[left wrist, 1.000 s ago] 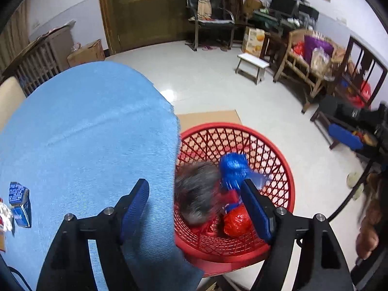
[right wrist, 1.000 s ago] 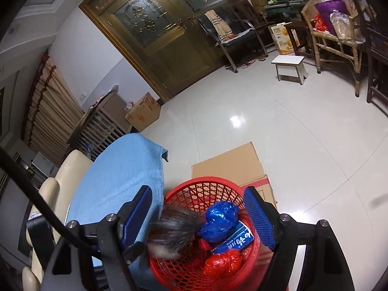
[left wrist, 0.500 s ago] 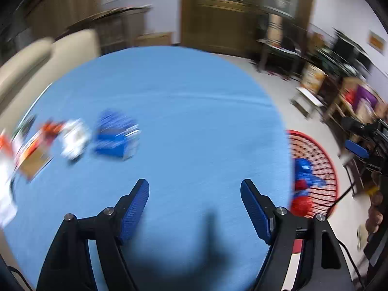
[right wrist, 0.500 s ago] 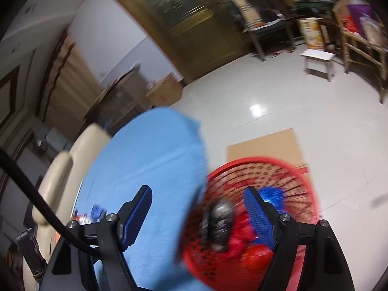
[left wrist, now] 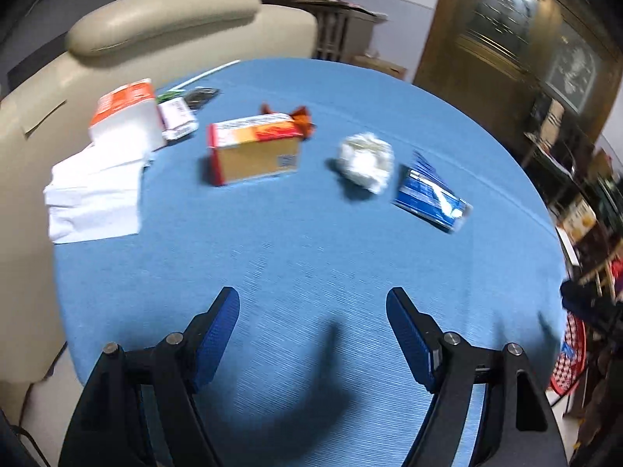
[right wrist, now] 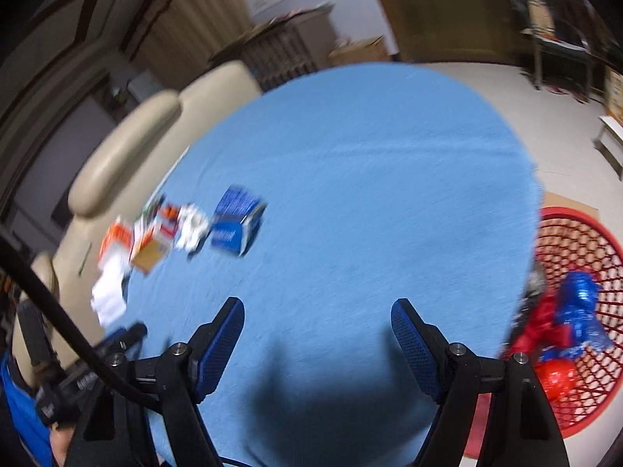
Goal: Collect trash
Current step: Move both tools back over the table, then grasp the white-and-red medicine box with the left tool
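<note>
Both views swung from red basket to blue table, left claw released, right claw released

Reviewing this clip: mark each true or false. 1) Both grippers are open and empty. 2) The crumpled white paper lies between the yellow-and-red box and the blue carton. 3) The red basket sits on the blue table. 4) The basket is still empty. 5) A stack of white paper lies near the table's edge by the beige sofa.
1) True: the left gripper and right gripper have jaws spread with nothing between them.
2) True: the crumpled paper lies between the box and the blue carton.
3) False: the basket stands on the floor beside the table.
4) False: it holds blue and red bags.
5) True: the white paper lies by the sofa.
</note>
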`<state>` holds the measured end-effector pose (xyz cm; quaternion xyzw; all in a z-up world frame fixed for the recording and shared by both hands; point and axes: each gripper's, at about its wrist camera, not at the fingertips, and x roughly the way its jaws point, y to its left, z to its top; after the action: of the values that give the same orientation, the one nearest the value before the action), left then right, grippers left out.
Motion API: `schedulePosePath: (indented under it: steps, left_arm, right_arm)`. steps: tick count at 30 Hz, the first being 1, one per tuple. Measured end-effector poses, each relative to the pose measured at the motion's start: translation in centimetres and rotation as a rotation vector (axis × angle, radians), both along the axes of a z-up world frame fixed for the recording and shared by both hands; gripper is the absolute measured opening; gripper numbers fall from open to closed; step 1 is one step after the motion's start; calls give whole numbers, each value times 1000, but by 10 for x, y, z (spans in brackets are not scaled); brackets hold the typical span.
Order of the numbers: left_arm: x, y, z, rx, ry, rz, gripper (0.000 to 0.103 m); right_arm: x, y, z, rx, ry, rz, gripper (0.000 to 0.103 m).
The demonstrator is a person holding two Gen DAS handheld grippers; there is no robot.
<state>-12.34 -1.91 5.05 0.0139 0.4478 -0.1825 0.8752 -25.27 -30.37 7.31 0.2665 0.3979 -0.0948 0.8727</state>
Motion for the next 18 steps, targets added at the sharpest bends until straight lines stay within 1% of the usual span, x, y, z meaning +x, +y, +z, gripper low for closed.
schedulePosePath:
  steps: [3,6,9,10,12,13,15,18]
  left_arm:
    - [19,10,4,4,-24,17,78]
    - [52,10,9,23,-41,42,79]
    - [82,6,13,-7,-31,74,79]
    - [91,2,15,-25,-35,81,79]
    - [100,-5,19,-28,-55,83,79]
    - [106,-10,21,-22,-77,80,79]
    - [115,-16,20,0,-95,85,79]
    - [131,-19,14,20,-88,119,79]
  right_arm:
    - [12,16,-4,-16,19,47,81]
    - [19,27,-3,-32,24,74,81]
    - [21,33,-4,-38,31,77,81]
    - [20,34,-4,-33,34,76,81]
    - [21,33,-5,-30,42,73,81]
    - [21,32,-4,-28,45,72,81]
    - [22,31,-6,-24,48,70,81]
    - [22,27,-8,-12,52,67,81]
